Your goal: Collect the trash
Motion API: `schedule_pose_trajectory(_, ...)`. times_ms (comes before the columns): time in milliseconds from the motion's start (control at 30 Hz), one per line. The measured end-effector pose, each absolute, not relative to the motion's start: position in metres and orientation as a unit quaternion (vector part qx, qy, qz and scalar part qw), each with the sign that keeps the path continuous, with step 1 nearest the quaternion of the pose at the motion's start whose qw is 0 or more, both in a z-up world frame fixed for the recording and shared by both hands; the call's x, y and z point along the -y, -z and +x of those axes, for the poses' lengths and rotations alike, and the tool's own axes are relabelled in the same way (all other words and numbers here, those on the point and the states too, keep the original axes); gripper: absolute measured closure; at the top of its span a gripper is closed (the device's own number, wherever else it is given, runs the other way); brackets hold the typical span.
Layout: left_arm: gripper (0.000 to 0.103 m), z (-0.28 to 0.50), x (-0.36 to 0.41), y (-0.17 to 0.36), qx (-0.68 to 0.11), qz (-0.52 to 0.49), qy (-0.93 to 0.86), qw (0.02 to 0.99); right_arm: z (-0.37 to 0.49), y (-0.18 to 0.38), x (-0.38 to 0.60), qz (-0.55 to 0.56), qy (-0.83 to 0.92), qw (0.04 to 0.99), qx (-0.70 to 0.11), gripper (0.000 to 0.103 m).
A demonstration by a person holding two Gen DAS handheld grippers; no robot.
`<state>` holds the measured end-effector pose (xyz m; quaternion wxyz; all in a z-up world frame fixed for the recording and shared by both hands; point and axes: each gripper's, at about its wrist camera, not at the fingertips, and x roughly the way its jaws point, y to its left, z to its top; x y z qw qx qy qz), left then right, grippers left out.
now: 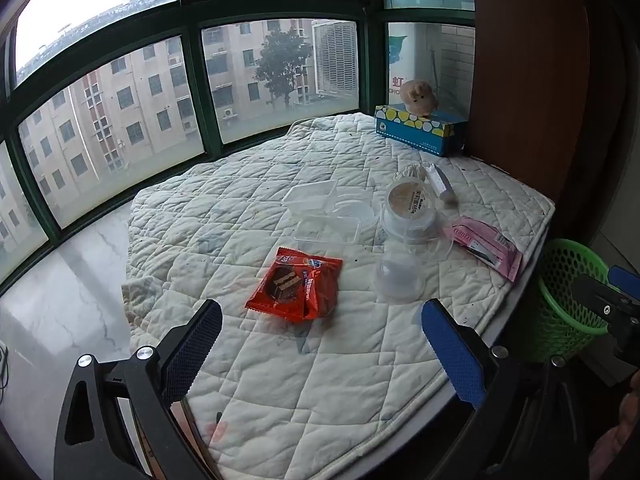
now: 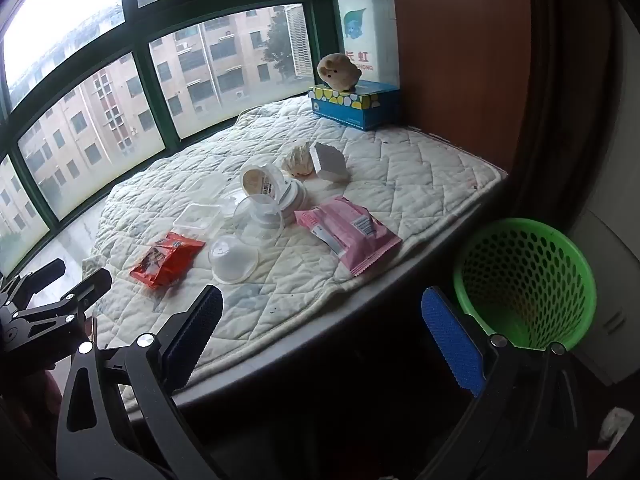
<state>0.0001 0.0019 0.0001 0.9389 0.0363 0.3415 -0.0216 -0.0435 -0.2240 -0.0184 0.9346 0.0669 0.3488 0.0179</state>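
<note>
Gaping wide, left gripper (image 1: 322, 344) and right gripper (image 2: 322, 338) hold nothing.

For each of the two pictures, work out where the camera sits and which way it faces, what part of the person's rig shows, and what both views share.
Left wrist view: sits on the left gripper, angled down over the quilted pad toward the red snack packet; open jaws and the right gripper show.
Right wrist view: sits on the right gripper at the pad's edge, beside the green basket; open jaws and the left gripper show.
Shared: red packet, pink packet, tissue box.
</note>
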Motion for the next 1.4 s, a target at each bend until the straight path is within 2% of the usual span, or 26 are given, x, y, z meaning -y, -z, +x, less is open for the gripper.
schedule_pose_trajectory(1400, 0.006, 0.003, -0.004, 0.007, -0.347, 0.046, 0.014, 0.937, -0.042, 0.018, 0.226, 0.067, -0.012, 0.934, -0.350, 0.004)
